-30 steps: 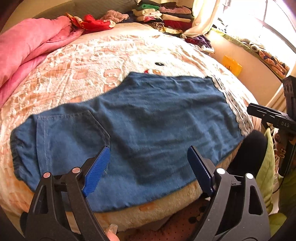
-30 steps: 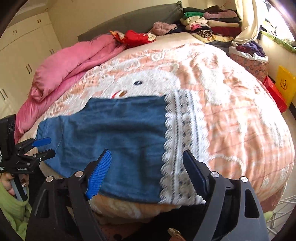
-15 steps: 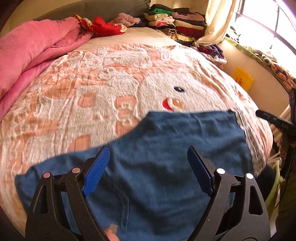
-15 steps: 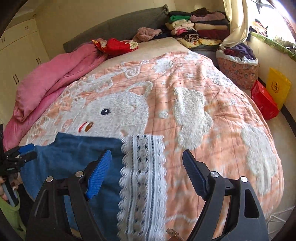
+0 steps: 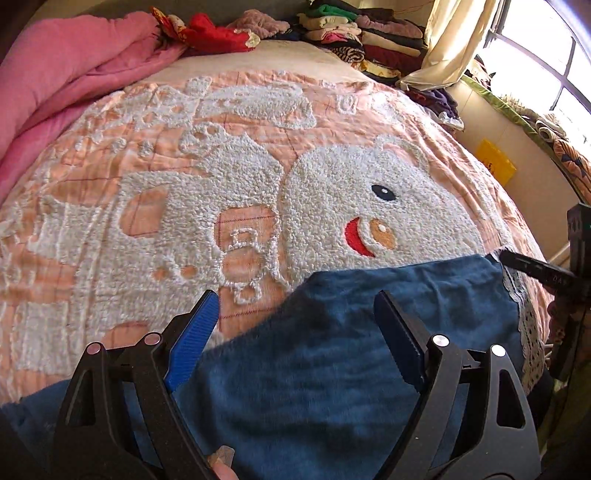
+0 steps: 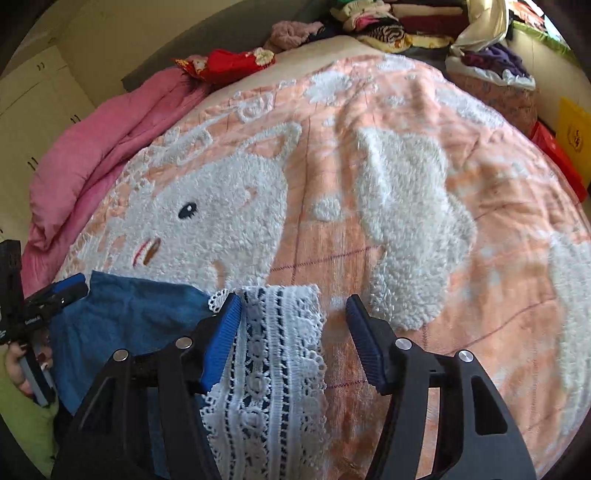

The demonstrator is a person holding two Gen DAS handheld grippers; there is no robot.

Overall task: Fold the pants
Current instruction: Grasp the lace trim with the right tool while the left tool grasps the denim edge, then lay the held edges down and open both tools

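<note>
Blue denim pants (image 5: 351, 369) with a white lace hem (image 6: 280, 369) lie flat near the bed's front edge. My left gripper (image 5: 295, 314) hovers over the pants' far edge, open, with only denim and bedspread showing between its blue pads. My right gripper (image 6: 293, 310) is over the hem's far corner and its jaws are closing. The lace lies between them, by the left pad (image 6: 221, 339), and is not pinched. The right gripper's tip (image 5: 535, 271) also shows at the right edge of the left wrist view. In the right wrist view the left gripper (image 6: 68, 290) is at the far left.
The peach bedspread (image 5: 229, 177) with a white bear pattern stretches ahead. A pink duvet (image 5: 62, 70) is bunched at the left. Red clothing (image 5: 218, 35) and stacks of folded clothes (image 5: 354, 33) lie at the head. A yellow bag (image 5: 495, 166) stands by the right wall.
Both grippers have moved forward over the bed, so the pants have slid down toward the bottom of both views. The right jaws have narrowed around the lace hem.
</note>
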